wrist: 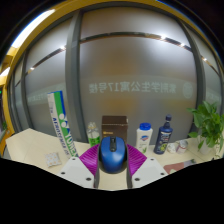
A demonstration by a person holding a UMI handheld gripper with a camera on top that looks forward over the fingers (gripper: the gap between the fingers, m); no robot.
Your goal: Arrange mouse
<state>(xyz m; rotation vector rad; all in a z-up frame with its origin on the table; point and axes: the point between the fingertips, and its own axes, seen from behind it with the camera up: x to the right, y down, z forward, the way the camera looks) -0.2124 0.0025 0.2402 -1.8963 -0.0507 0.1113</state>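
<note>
A blue computer mouse (112,153) with a dark scroll wheel sits between my gripper's (111,160) two purple pads. Both pads (87,157) press against its sides, so the gripper is shut on the mouse. The mouse is held above the white desk (40,150), with its front pointing away toward the back of the desk.
Behind the mouse stand a brown box (114,127), a white bottle with a blue cap (145,134), a dark bottle (165,135) and a green plant (208,125). A green-and-white upright sign (60,120) stands left. A frosted glass wall (120,70) closes the back.
</note>
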